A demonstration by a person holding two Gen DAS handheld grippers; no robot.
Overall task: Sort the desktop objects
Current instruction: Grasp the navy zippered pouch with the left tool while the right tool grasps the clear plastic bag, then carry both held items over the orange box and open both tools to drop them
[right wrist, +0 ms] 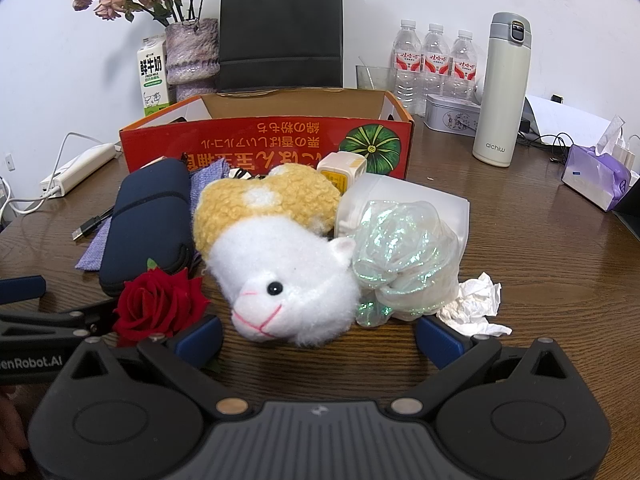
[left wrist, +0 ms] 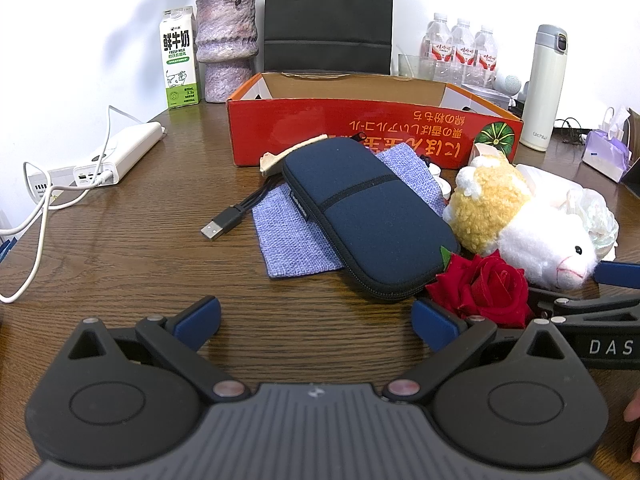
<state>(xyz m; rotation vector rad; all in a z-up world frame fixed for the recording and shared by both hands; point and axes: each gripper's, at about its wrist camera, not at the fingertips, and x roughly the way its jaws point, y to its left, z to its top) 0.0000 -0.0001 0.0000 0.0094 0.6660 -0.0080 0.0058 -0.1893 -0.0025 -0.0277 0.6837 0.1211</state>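
Observation:
An open red cardboard box (left wrist: 372,128) (right wrist: 264,144) stands at the back of the wooden table. In front of it lie a navy zip case (left wrist: 368,216) (right wrist: 146,224) on a lilac cloth pouch (left wrist: 288,240), a USB cable (left wrist: 224,224), a red rose (left wrist: 484,288) (right wrist: 160,304), a yellow-and-white plush sheep (left wrist: 524,224) (right wrist: 280,256), an iridescent bag (right wrist: 404,252) and a crumpled tissue (right wrist: 476,300). My left gripper (left wrist: 316,324) is open and empty, just short of the case. My right gripper (right wrist: 320,338) is open and empty, right before the sheep's face.
At the back stand a milk carton (left wrist: 179,60), a vase of dried flowers (left wrist: 226,48), a black paper bag (right wrist: 280,28), water bottles (right wrist: 436,60), a tin (right wrist: 452,116) and a white thermos (right wrist: 502,92). A power bank with cables (left wrist: 120,156) lies left; a tissue pack (right wrist: 596,180) lies right.

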